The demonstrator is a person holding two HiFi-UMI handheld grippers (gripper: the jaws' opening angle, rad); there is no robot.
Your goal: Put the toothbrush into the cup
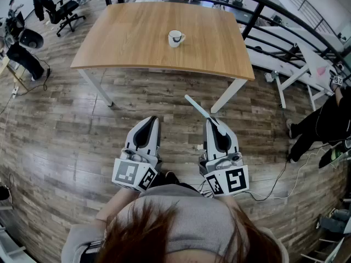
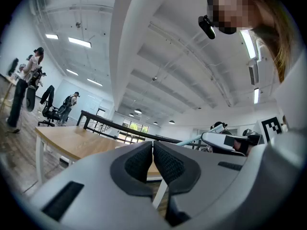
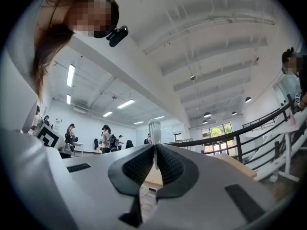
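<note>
One white ceramic cup with a handle (image 1: 175, 38) stands alone on the single light wooden table (image 1: 126, 43), well apart from the two grippers. One slim, pale plastic toothbrush (image 1: 197, 107) is clamped in the right gripper (image 1: 213, 122), its brush end pointing toward the table. The left gripper (image 1: 149, 120) has its jaws pressed together on nothing. Both hover over the wood-plank floor (image 1: 66, 125).
</note>
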